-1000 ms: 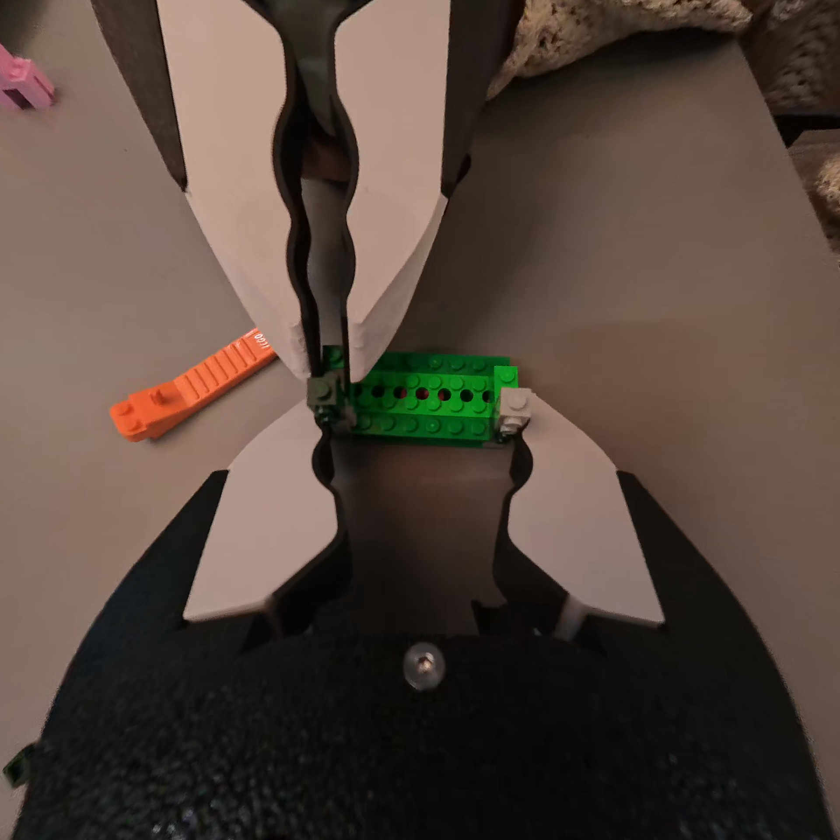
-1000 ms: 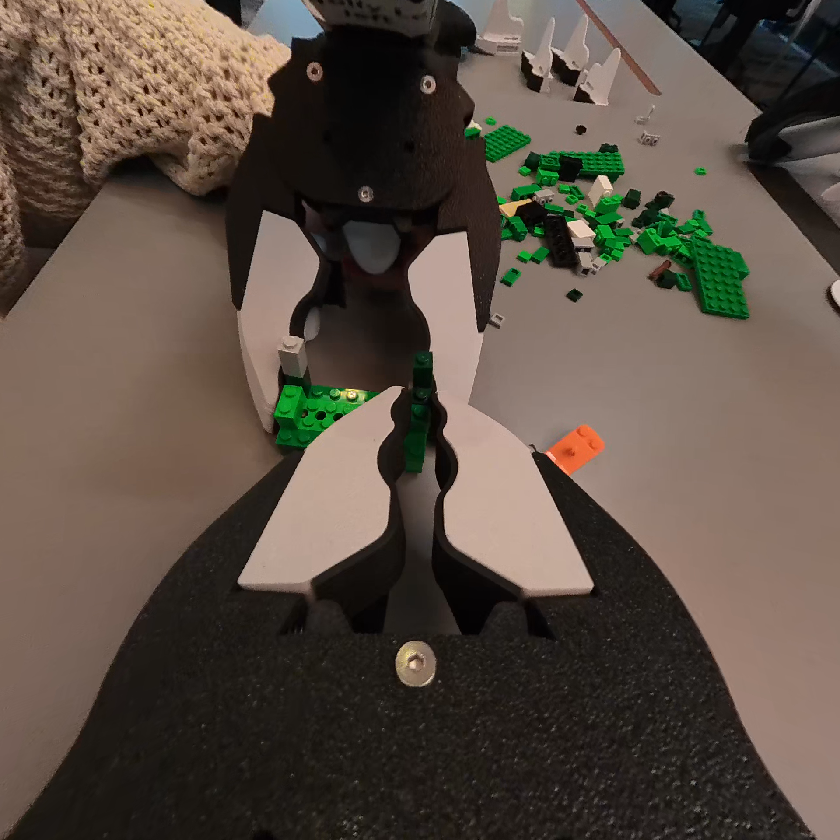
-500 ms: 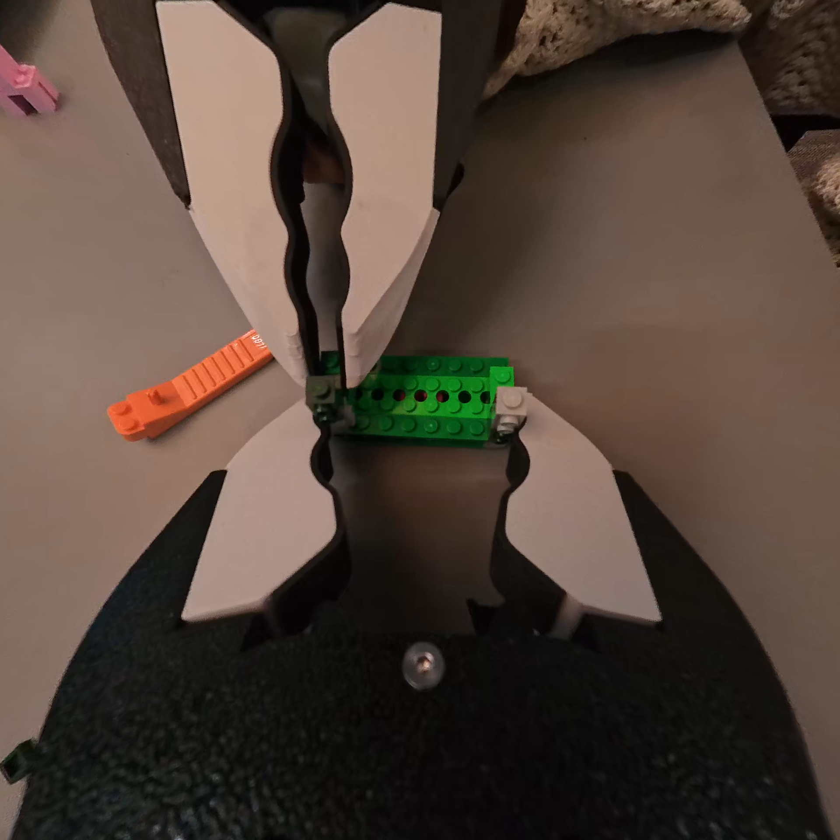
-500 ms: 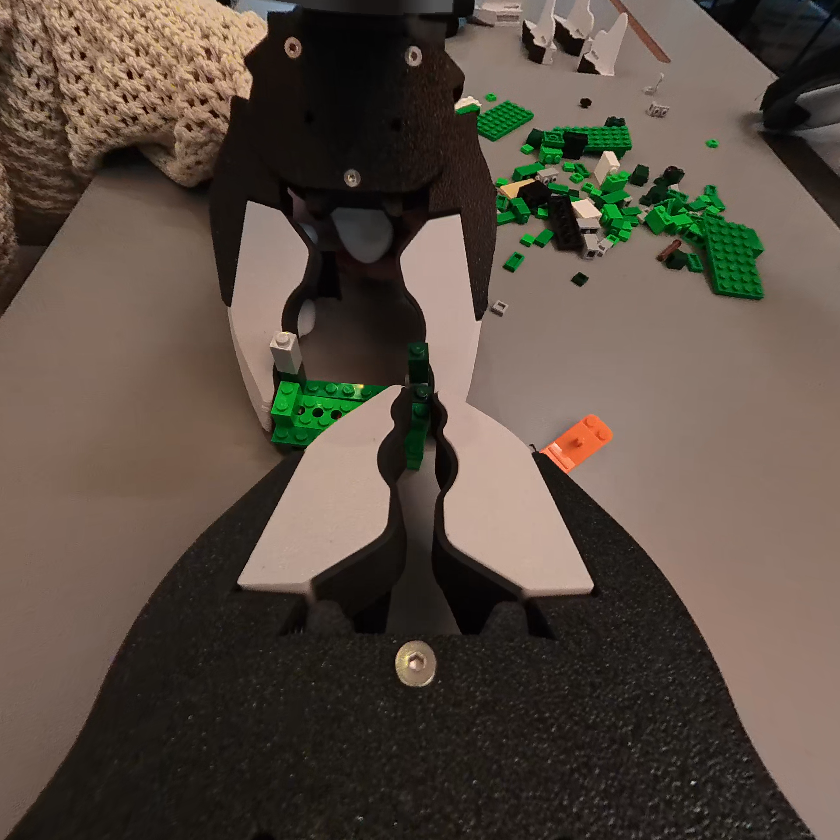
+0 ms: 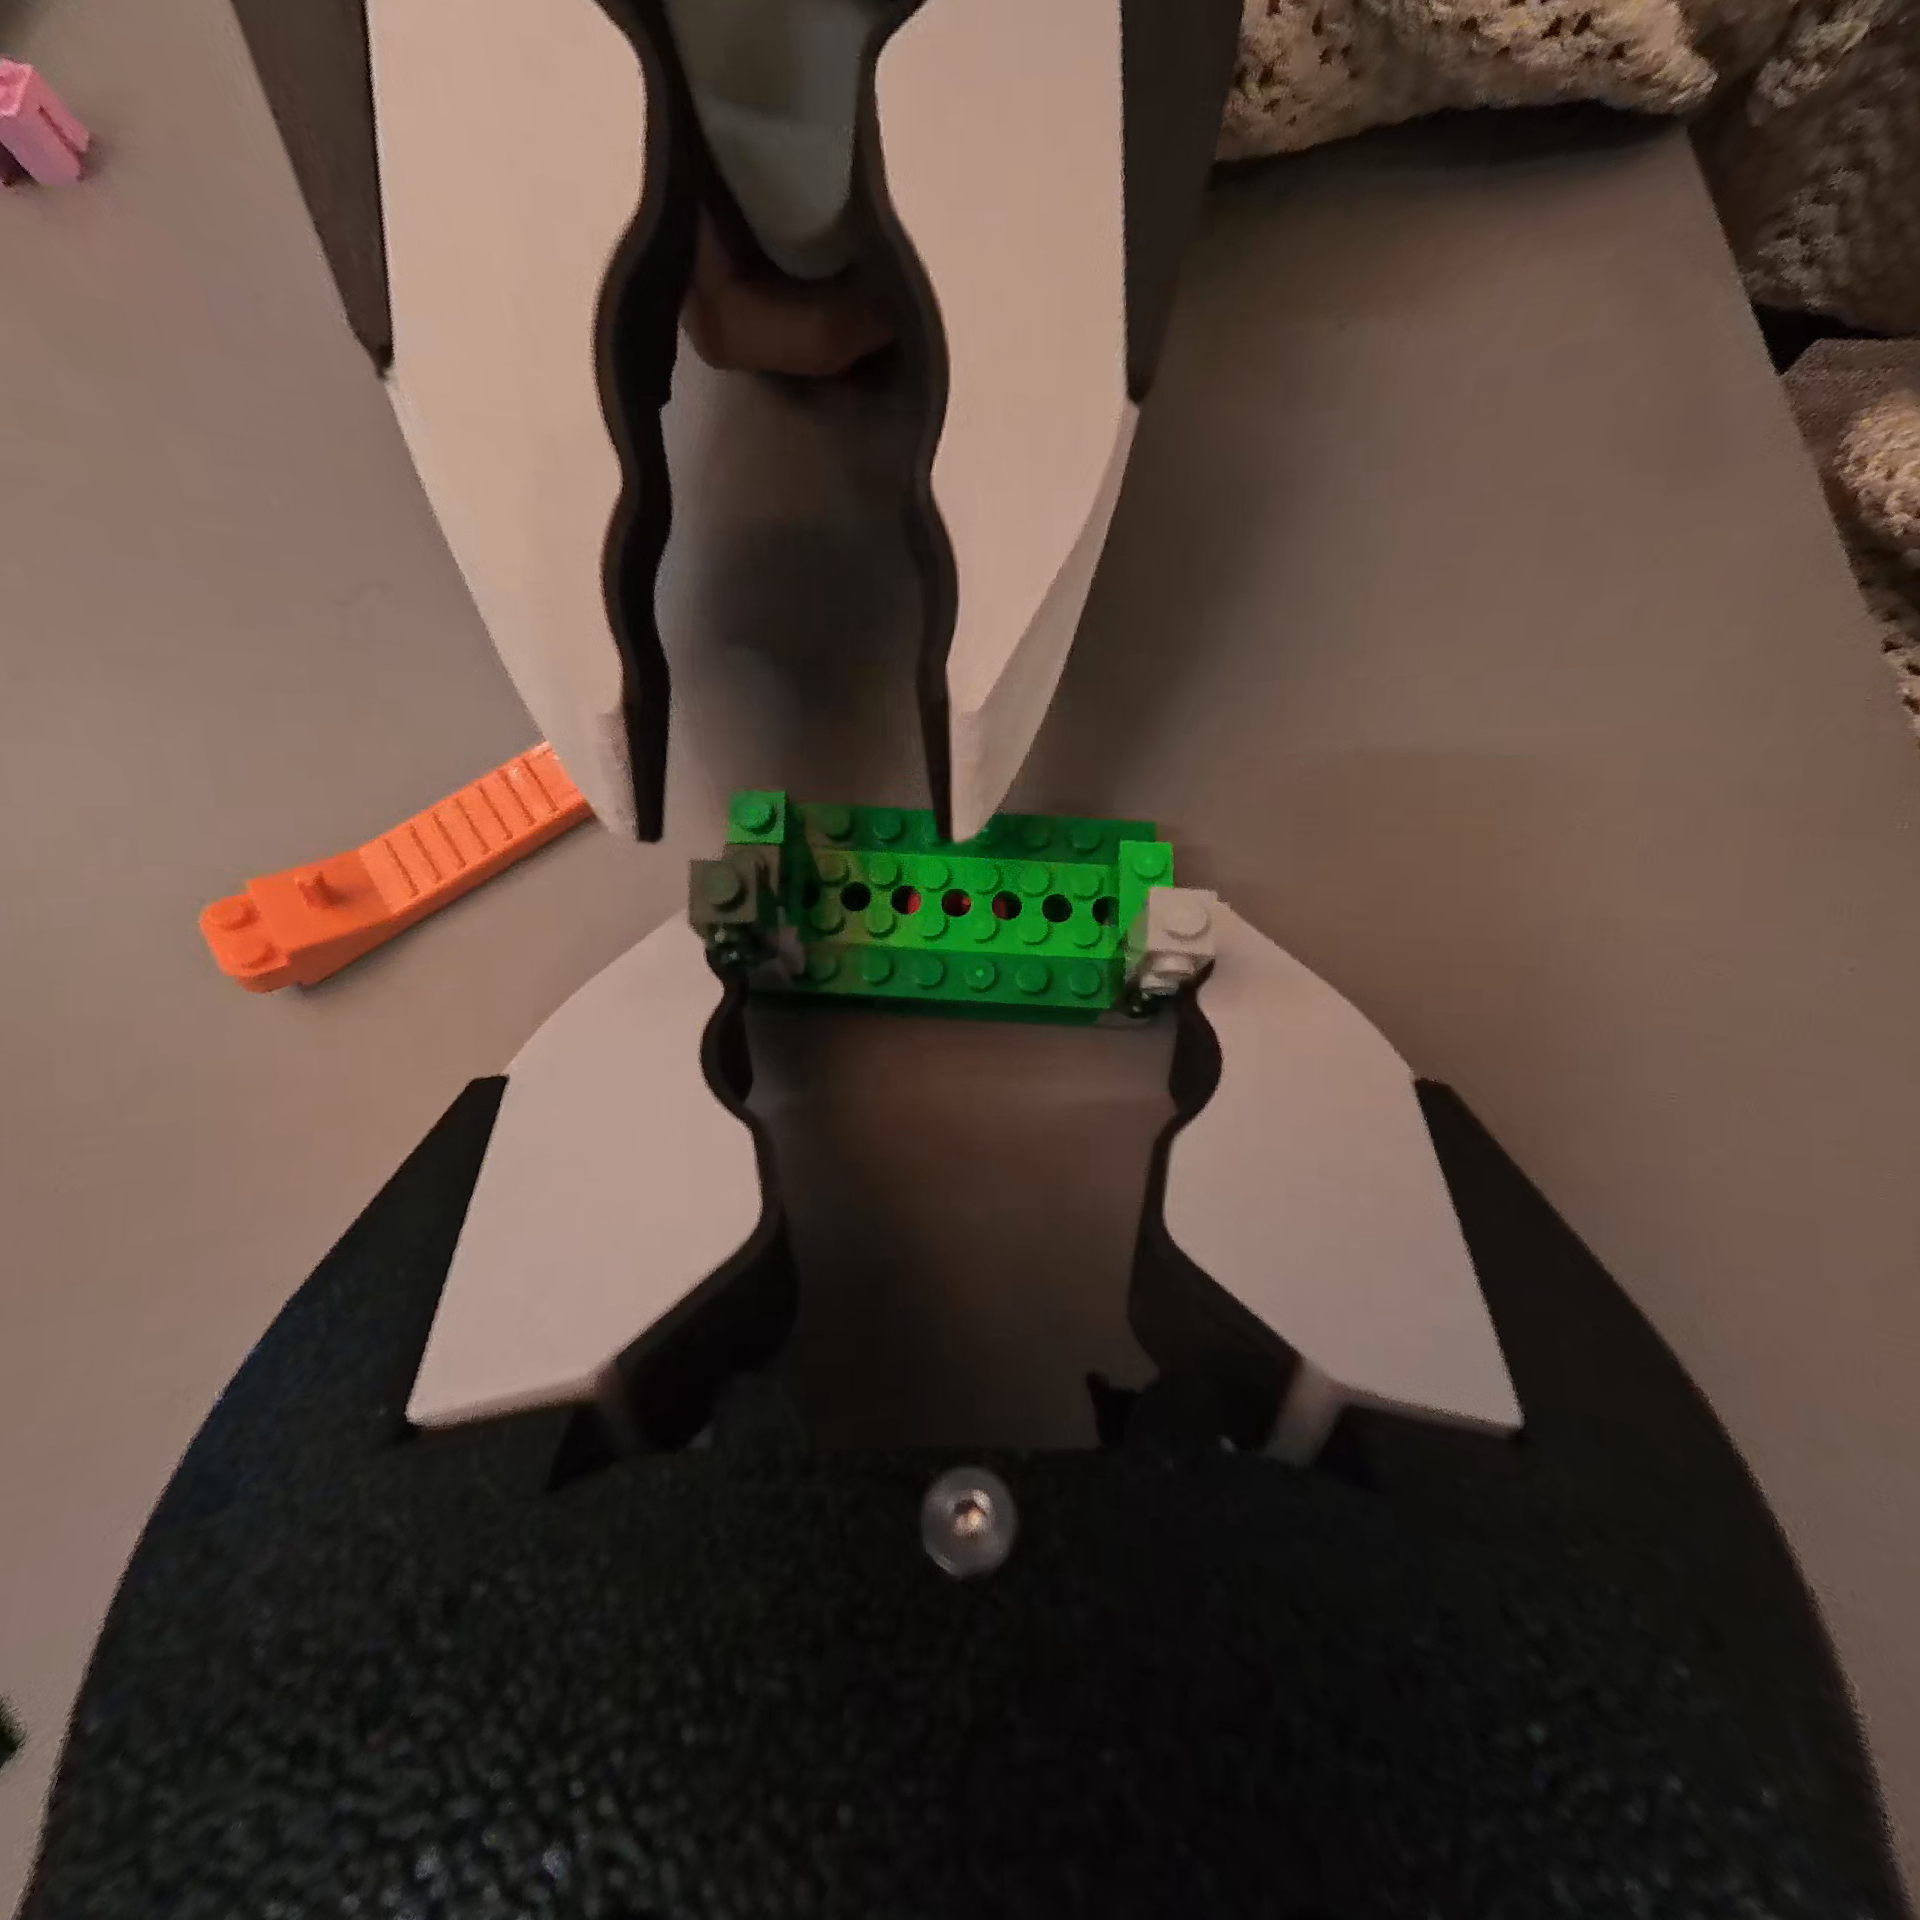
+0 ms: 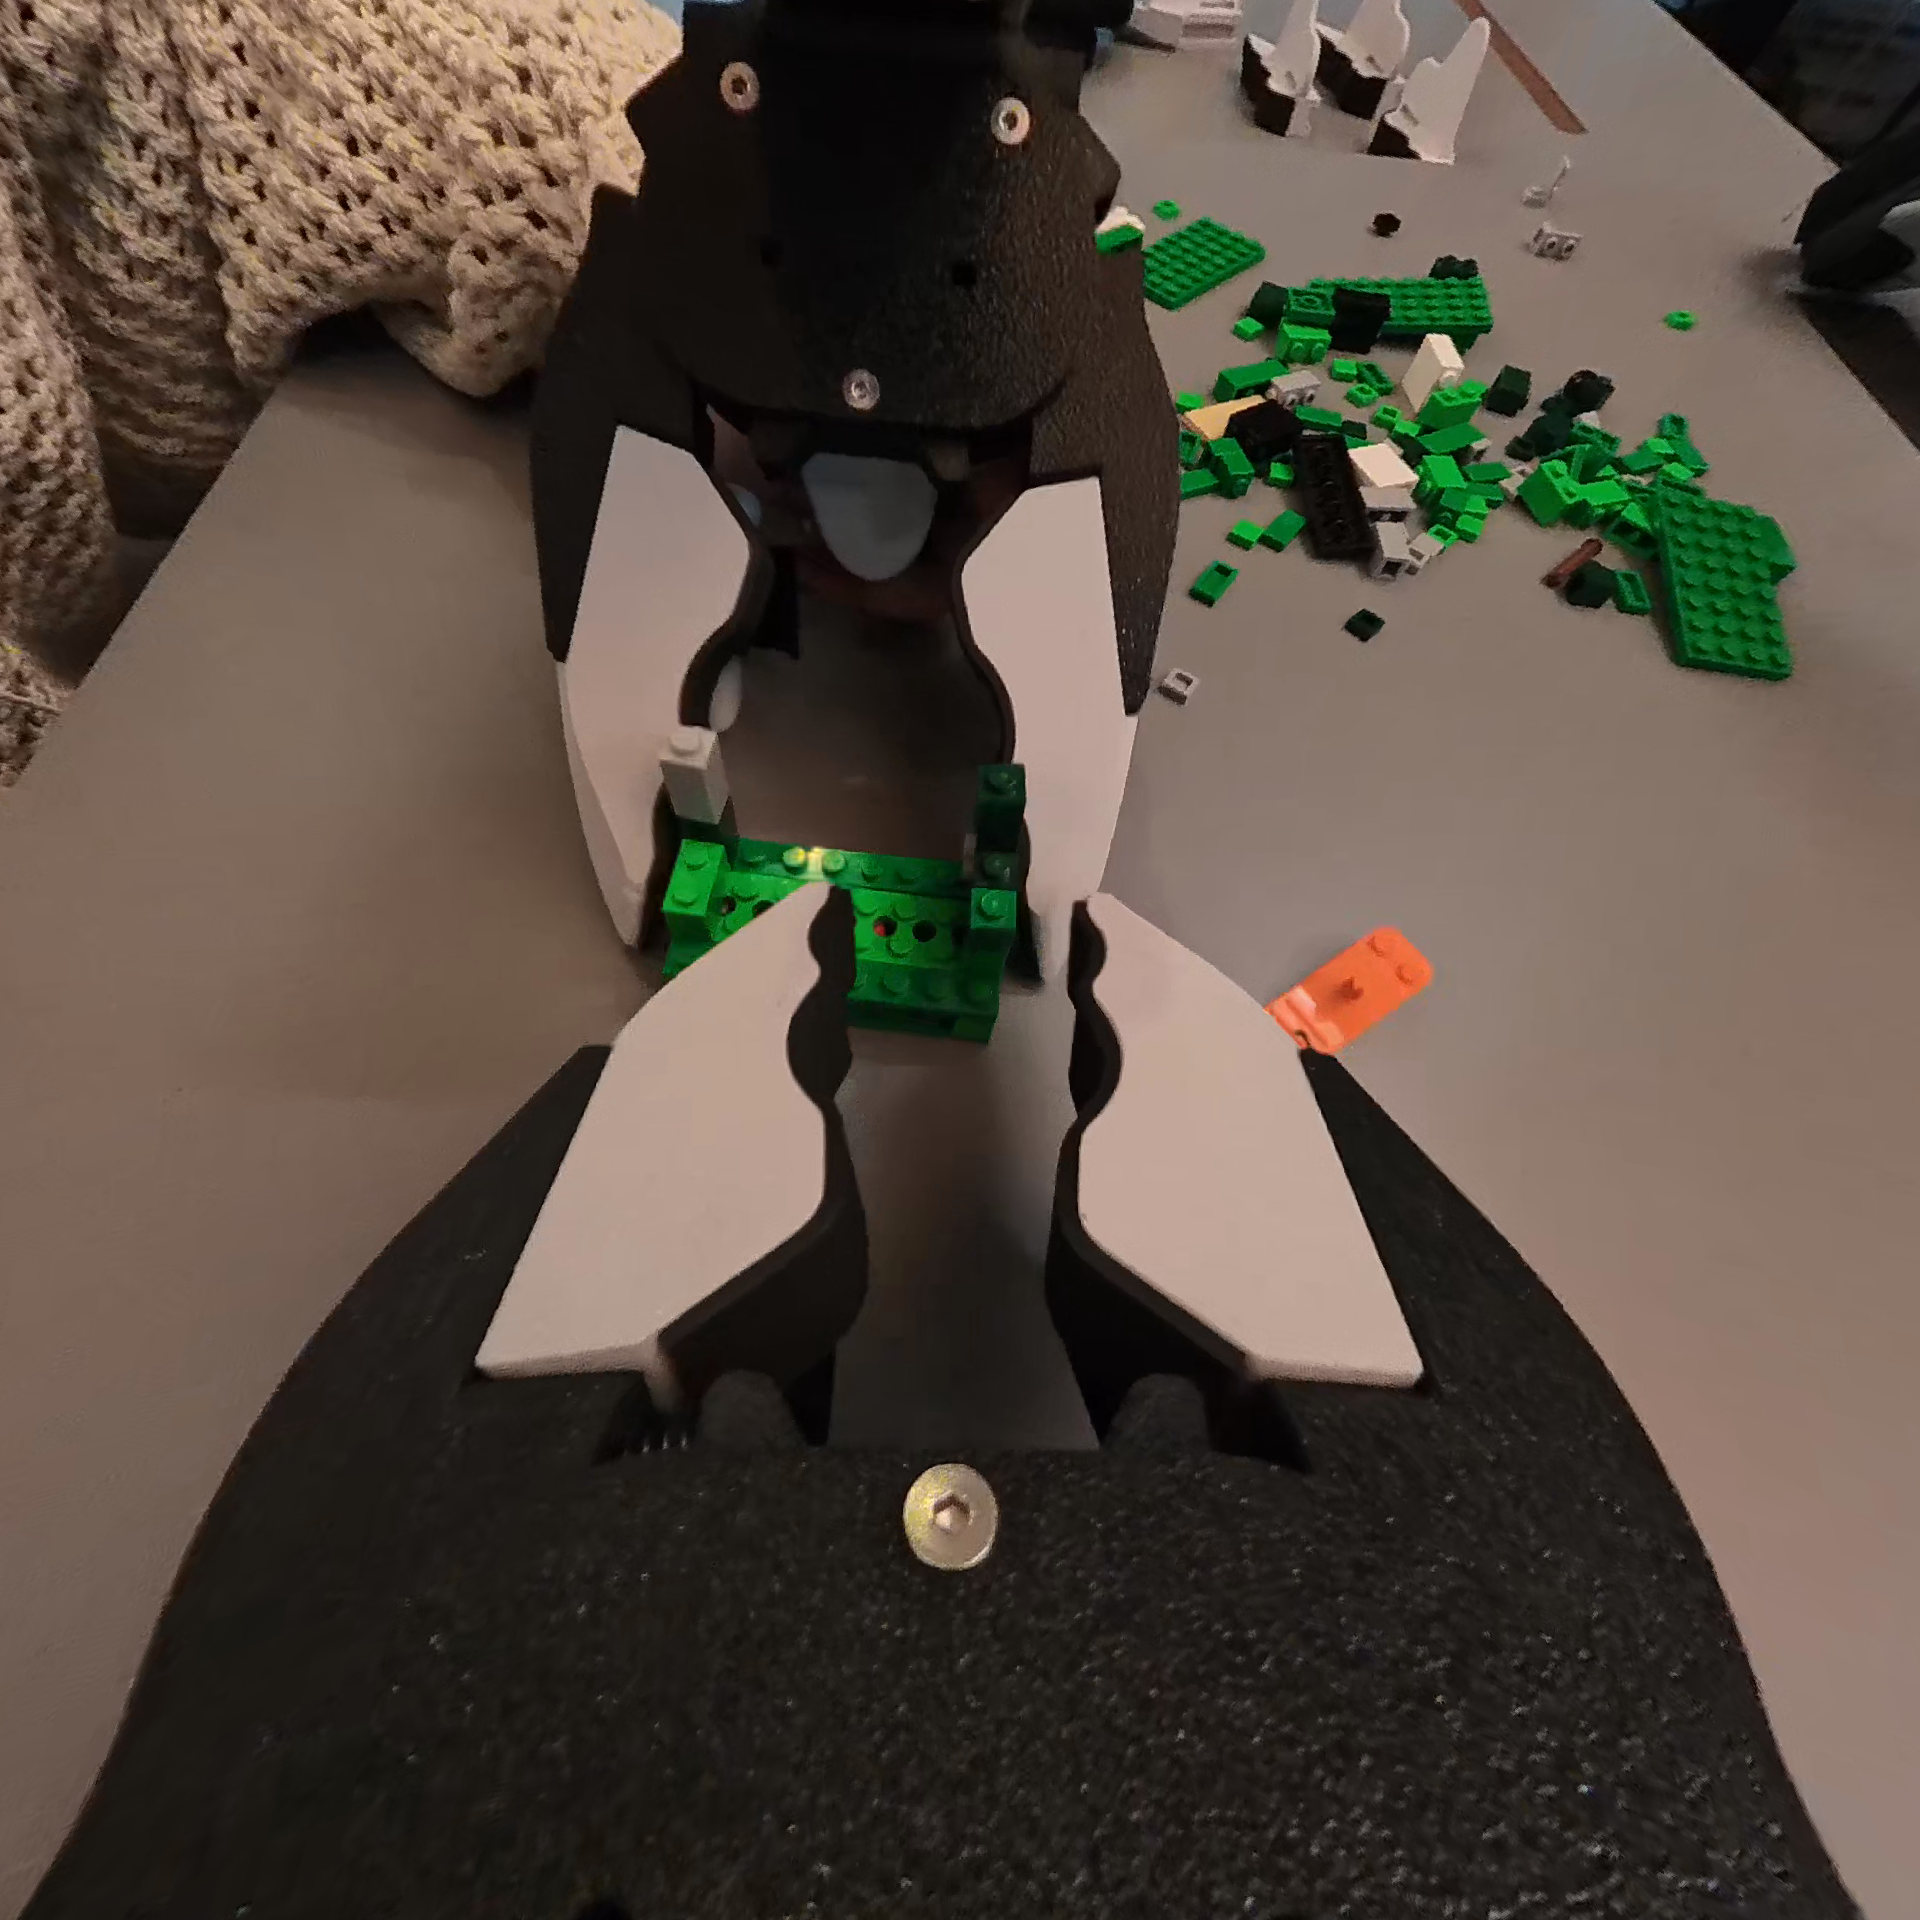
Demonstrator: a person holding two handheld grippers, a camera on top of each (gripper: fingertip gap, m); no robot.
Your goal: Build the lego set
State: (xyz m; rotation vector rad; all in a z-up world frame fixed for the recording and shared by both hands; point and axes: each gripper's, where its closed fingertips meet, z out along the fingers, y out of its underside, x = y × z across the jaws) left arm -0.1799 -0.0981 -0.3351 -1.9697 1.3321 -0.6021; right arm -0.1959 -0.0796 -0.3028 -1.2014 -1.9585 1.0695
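Observation:
A bright green lego build (image 5: 966, 935) sits on the grey table, clamped end to end by my left gripper (image 5: 951, 977). A light grey brick (image 5: 1179, 925) stands at one end and a dark green stack (image 6: 1000, 810) at the other. My right gripper (image 6: 951, 904) is open and empty, its tips on either side of the build's dark green end. In the left wrist view the right gripper (image 5: 795, 821) comes in from the far side. In the right wrist view the left gripper (image 6: 831, 831) faces me, and the build (image 6: 914, 966) and grey brick (image 6: 694, 774) show between its fingers.
An orange brick separator (image 5: 395, 883) lies beside the build, also seen in the right wrist view (image 6: 1351, 987). A pile of loose green, black and white bricks (image 6: 1455, 447) and a green plate (image 6: 1725, 582) lie farther off. A knitted blanket (image 6: 260, 187) borders the table. A pink brick (image 5: 36, 125) lies far left. Left and right tips are no more than a few centimetres apart.
My right gripper has opened and let go of the dark green stack, which stays standing on the build's end. My left gripper still clamps the build in place.

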